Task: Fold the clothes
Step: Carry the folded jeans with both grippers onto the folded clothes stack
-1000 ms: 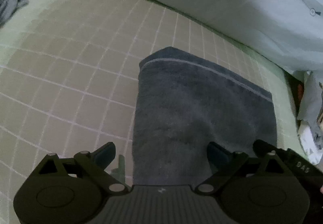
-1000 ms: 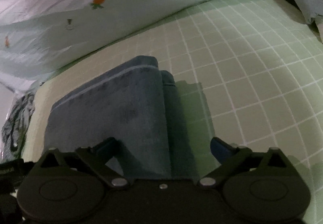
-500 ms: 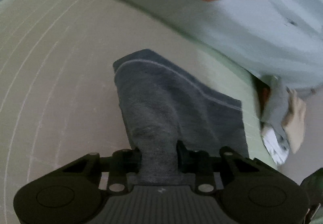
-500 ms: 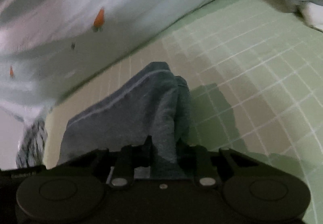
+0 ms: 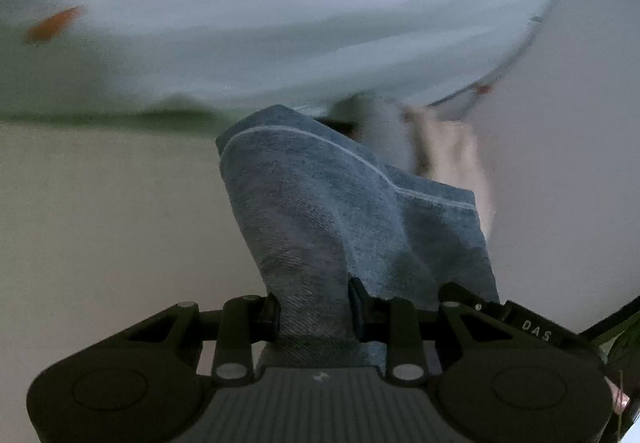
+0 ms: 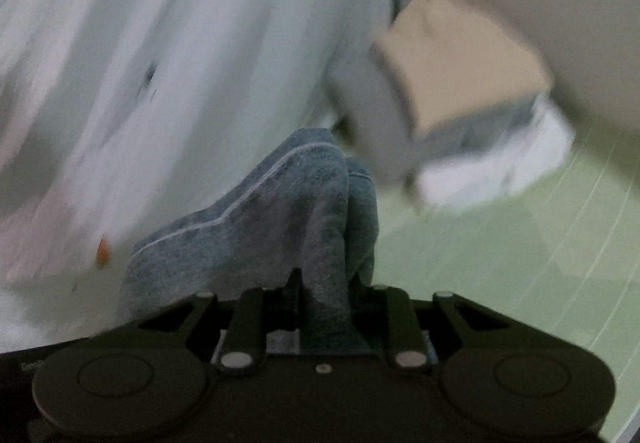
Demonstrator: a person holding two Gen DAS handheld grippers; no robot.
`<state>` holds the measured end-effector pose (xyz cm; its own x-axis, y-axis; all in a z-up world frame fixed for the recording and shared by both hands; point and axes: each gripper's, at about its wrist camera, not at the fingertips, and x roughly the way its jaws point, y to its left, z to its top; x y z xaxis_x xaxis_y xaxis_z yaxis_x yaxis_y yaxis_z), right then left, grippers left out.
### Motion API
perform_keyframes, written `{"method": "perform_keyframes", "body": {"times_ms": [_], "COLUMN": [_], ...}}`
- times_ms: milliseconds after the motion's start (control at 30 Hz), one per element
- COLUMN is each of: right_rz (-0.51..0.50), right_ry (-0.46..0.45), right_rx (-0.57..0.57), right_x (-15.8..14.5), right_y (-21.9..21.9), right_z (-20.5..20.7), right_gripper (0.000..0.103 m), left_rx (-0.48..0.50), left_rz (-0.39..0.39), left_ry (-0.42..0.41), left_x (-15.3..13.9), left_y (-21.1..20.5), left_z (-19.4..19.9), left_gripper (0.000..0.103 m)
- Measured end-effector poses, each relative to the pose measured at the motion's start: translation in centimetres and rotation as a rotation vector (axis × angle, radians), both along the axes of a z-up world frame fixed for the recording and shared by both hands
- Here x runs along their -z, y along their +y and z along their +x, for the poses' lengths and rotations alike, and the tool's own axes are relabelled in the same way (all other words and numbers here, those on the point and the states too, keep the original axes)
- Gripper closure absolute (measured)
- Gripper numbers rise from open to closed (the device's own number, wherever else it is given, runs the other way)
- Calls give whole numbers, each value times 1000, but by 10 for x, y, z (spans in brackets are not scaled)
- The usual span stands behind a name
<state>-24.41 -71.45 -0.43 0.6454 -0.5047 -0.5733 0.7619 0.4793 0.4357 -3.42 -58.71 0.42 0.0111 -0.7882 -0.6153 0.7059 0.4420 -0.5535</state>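
My left gripper [image 5: 314, 313] has its jaws drawn in close and clamped on a bunched edge of the blue-grey towel [image 5: 340, 211]. The dark pads press the cloth from both sides, and the gap between them is filled with the gathered fabric. From that pinch the towel spreads away from me, its pale stripe running across the far end.

My right gripper [image 6: 326, 297] is likewise narrowed down and clamped on the same towel [image 6: 256, 235], at its folded thick edge. The fabric is squeezed into a narrow column between the pads and bulges out above them. Both pairs of jaws have just been closing, and both now have cloth between them.

The towel hangs between my two grips. Under it lies the green checked sheet [image 6: 500, 263]. Behind it is the pale quilt with small carrots [image 6: 200, 63], blurred. To the right, also smeared, is a tan box-like shape [image 6: 460, 75]; I cannot tell exactly what it is.
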Motion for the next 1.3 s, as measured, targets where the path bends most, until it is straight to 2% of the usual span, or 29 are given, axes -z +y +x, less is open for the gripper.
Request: {"method": "perform_keyframes", "body": {"times_ms": [167, 333, 400, 467, 567, 633, 667, 767, 900, 933, 1000, 1033, 1100, 1167, 1233, 1300], "right_rz": [-136, -267, -288, -291, -214, -180, -193, -215, -208, -203, -198, -195, -214, -249, -276, -287], "right_ry": [-7, -1, 15, 40, 99, 138, 155, 175, 180, 182, 203, 215, 240, 261, 256, 241], "right_rx": [118, 224, 254, 277, 297, 305, 303, 296, 281, 280, 282, 283, 265, 229, 208, 201], "right_x": [-44, -85, -83, -74, -26, 5, 13, 18, 18, 16, 13, 10, 8, 8, 11, 8], "right_y": [-88, -176, -212, -249, -293, -315, -318, -320, -322, -321, -313, -308, -291, -268, -237, -208], "right_z": [-16, -13, -5, 6, 24, 36, 40, 44, 42, 41, 40, 39, 37, 33, 28, 22], "right_gripper": [81, 81, 80, 78, 75, 72, 72, 71, 68, 63, 47, 34, 25, 9, 6, 3], "left_rx": [113, 184, 185, 170, 132, 155, 168, 198, 216, 221, 236, 243, 243, 235, 222, 184], "left_rz": [-110, -203, -194, -163, -53, -34, -55, -83, -75, -79, -94, -104, -131, -161, -206, -245], "left_ry": [-16, -97, -125, -161, -187, -188, -177, -182, -321, -365, -430, -452, -473, -501, -504, -463], "left_x": [-35, -62, -60, -52, -13, 13, 19, 26, 11, 3, -11, -18, -28, -39, -49, -60], "left_y": [-119, -237, -275, -307, -339, -347, -347, -347, -348, -339, -321, -311, -278, -243, -206, -176], "left_z": [-11, -10, -7, -2, 5, 12, 17, 24, 12, 8, 3, 0, -10, -21, -27, -30], "left_gripper": [71, 70, 64, 63, 62, 60, 57, 54, 53, 53, 51, 49, 31, 20, 16, 4]}}
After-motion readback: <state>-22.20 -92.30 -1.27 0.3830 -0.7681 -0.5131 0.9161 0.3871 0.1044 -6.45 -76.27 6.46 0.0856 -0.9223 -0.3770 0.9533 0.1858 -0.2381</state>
